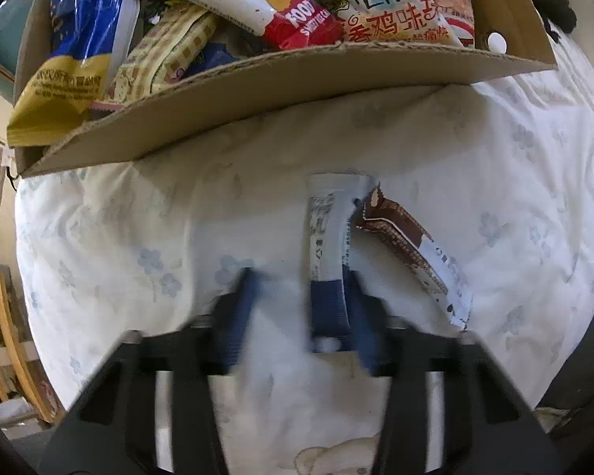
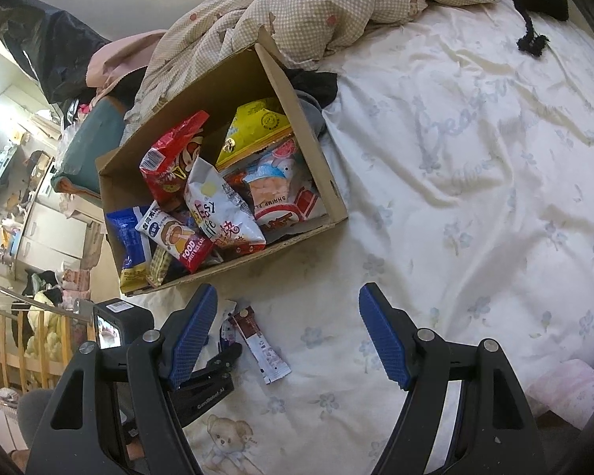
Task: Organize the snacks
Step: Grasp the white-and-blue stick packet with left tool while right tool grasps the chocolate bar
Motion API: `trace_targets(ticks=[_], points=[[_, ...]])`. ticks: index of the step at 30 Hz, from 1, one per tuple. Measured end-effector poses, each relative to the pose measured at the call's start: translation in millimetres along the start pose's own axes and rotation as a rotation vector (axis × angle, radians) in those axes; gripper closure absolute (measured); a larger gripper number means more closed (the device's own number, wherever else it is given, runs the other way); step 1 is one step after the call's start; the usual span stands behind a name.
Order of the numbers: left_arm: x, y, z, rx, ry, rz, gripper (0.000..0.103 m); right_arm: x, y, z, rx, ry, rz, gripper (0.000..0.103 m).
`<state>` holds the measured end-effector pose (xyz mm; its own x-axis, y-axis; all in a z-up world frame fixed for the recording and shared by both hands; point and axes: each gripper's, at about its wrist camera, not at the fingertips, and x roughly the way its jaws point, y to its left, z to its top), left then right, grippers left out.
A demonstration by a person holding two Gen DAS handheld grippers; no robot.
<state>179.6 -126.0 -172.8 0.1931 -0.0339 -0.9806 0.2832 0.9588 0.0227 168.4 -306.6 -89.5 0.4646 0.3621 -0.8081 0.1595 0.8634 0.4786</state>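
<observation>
Two wrist fisheyes above the bed [image 2: 475,158]
Left looks steeply down, close; right higher, farther; both share the cardboard box [image 1: 297,79] toward 12 o'clock.

- White sheet [image 2: 475,182] with pale blue flowers covers the bed across the right and lower parts of the frame; a teddy bear print [image 2: 227,433] shows at its lower edge.
- Checked quilt [image 2: 320,12], beige with small bears, lies bunched at the upper centre.
- Black cord [image 2: 531,37] with a frayed end rests on the sheet at the upper right.
- Dark cloth [image 2: 316,83] lies just under the quilt's edge.
- Black bag [image 2: 55,55] sits at the upper left.
- Teal cushion [image 2: 95,146] lies at the left.
- Wooden rail [image 2: 4,344] stands at the lower left.
- White drawers [image 2: 55,229] stand at the far left.
</observation>
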Motion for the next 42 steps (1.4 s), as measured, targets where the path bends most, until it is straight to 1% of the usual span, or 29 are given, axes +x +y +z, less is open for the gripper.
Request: trace_targets(ticks=[1,4,9,12,18,20,23,25,26,28,32,34,37,39,40,42], points=[[-1,-1,0,0.005,0.004,-0.017,0.090,1,1,0,-0.004,0.001,-0.001,0.026],[-7,-3,-2,0.009,0.006,-0.014,0.090,2,3,-1,-0.017,0.003,-0.009,0.026],[-20,9,-7,-0.047,-0.004,-0.036,0.090,3,5,-1,-0.020,0.005,-0.009,0.026],[-30,16,-9,-0.080,-0.014,-0.064,0.090,4,8,-2,-0.026,0.008,-0.009,0.026],[-60,35,-18,-0.162,-0.057,-0.081,0.090,11,15,-5,-0.048,0.029,-0.012,0.026],[-67,42,-22,-0.172,-0.070,-0.069,0.090,19,18,-7,-0.063,0.058,-0.024,0.026],[-73,60,-34,-0.230,-0.064,-0.106,0.090,34,23,-10,-0.089,0.105,-0.048,0.026],[-76,66,-39,-0.260,-0.063,-0.109,0.090,48,30,-14,-0.128,0.148,-0.072,0.026],[-79,77,-46,-0.281,-0.058,-0.112,0.090,54,34,-16,-0.147,0.164,-0.081,0.026],[-76,75,-47,-0.303,-0.056,-0.111,0.090,74,45,-21,-0.199,0.218,-0.096,0.026],[-79,74,-45,-0.308,-0.070,-0.081,0.090,108,60,-34,-0.280,0.312,-0.135,0.027],[-79,74,-43,-0.313,-0.074,-0.076,0.090,119,64,-40,-0.301,0.341,-0.152,0.029],[-78,74,-41,-0.315,-0.073,-0.075,0.090,133,70,-51,-0.363,0.368,-0.205,0.035],[-77,76,-40,-0.321,-0.075,-0.075,0.090,141,71,-57,-0.375,0.390,-0.210,0.038],[-77,76,-39,-0.323,-0.077,-0.070,0.090,144,71,-60,-0.380,0.398,-0.219,0.041],[-77,76,-38,-0.323,-0.081,-0.064,0.090,147,72,-63,-0.403,0.402,-0.239,0.043]])
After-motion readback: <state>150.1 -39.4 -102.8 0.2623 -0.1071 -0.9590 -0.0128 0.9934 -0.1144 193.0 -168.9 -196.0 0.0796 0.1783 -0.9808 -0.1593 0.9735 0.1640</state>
